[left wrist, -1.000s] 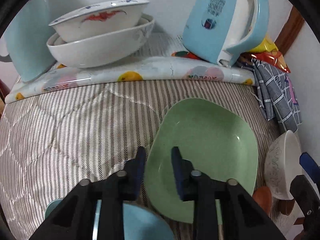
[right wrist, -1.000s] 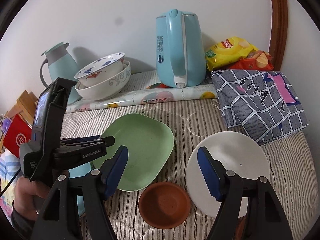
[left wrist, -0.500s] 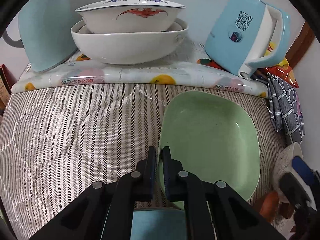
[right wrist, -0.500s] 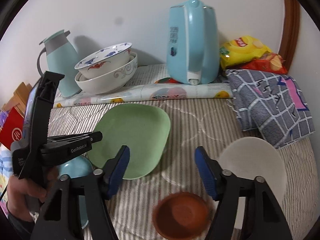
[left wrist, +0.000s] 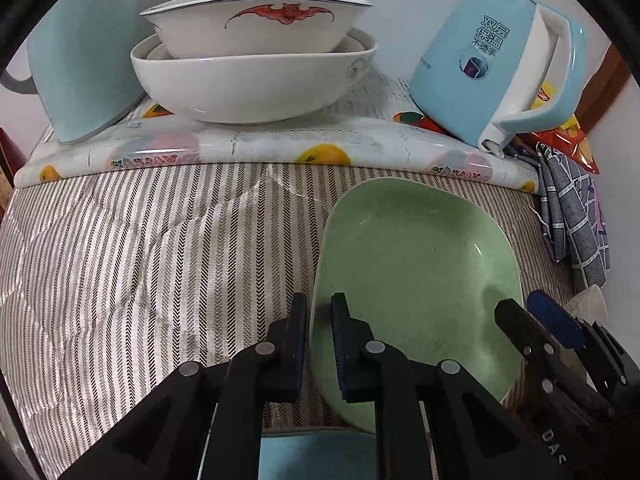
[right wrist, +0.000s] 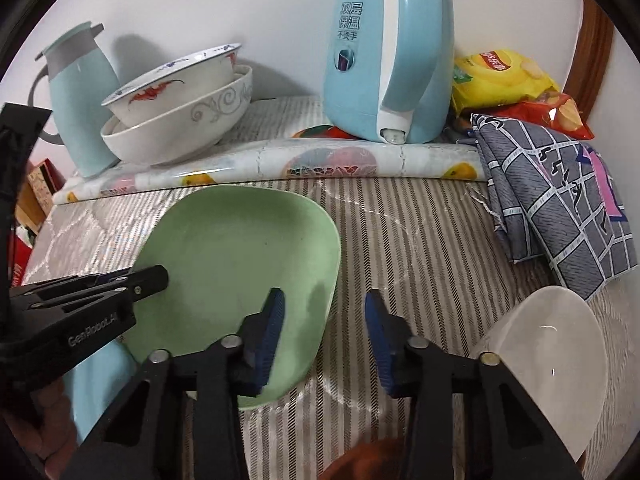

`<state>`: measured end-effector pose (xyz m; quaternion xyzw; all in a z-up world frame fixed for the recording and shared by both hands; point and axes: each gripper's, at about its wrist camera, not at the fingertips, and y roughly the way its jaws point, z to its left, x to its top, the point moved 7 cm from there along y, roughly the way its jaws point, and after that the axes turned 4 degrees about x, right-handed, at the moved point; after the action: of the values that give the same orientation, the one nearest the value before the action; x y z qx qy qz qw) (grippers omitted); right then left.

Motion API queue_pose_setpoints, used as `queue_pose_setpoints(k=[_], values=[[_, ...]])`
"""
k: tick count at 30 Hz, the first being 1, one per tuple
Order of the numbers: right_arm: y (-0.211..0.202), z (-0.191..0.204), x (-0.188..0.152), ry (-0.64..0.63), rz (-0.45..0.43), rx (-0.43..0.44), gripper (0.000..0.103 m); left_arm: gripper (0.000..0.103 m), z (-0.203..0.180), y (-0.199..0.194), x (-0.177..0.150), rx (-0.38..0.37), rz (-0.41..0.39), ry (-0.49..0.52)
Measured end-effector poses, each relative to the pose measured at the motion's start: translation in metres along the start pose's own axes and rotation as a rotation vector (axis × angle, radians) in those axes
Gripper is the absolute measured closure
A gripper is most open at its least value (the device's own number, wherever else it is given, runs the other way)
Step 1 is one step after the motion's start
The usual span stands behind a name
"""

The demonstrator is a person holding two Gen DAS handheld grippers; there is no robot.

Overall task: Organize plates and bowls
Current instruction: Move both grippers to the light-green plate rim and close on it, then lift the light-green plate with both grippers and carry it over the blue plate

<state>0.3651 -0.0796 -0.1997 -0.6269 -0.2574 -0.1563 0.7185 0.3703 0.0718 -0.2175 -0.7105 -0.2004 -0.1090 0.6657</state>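
Observation:
A pale green square plate (left wrist: 416, 272) (right wrist: 240, 256) lies on the striped cloth. My left gripper (left wrist: 319, 320) (right wrist: 154, 276) straddles its left rim, one pad outside and one inside. Its jaws are easing open a little, with the rim still pinched between them. My right gripper (right wrist: 325, 320) (left wrist: 532, 312) sits at the plate's right rim, one finger over the plate and one over the cloth. Its jaws are closing and the pads stand clear of the rim. A white bowl (right wrist: 552, 360) and a brown saucer (right wrist: 368, 460) lie to the right. A blue plate (left wrist: 312, 452) lies under my left gripper.
Two stacked white bowls (left wrist: 256, 72), a blue jug (left wrist: 84, 52) and a blue kettle (left wrist: 492, 64) stand at the back behind a rolled oilcloth (right wrist: 280, 164). A folded checked cloth (right wrist: 560, 200) and snack bags (right wrist: 500, 76) fill the back right. A hand (right wrist: 40, 420) holds the left gripper.
My left gripper closed onto the green plate's left rim, then its gap widened slightly. My right gripper moved left and down from the white bowl to the plate's right rim, its jaws narrowing.

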Motion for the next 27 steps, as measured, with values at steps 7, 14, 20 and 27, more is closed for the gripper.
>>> queue_pose_setpoints(k=[7,14,20,27], values=[[0.02,0.001,-0.003,0.003,0.051,-0.003,0.093,0.094,-0.003,0.0,0.007,-0.008,-0.04,-0.002],[-0.004,-0.003,0.003,0.03,-0.001,0.009,0.096,0.095,-0.005,-0.028,0.009,-0.04,-0.082,-0.014],[-0.042,-0.003,0.001,0.045,-0.048,0.014,0.096,0.095,-0.009,-0.067,0.003,-0.056,-0.124,-0.005],[-0.096,0.0,-0.013,0.074,-0.11,0.02,0.096,0.095,-0.013,-0.115,-0.018,-0.076,-0.168,0.013]])
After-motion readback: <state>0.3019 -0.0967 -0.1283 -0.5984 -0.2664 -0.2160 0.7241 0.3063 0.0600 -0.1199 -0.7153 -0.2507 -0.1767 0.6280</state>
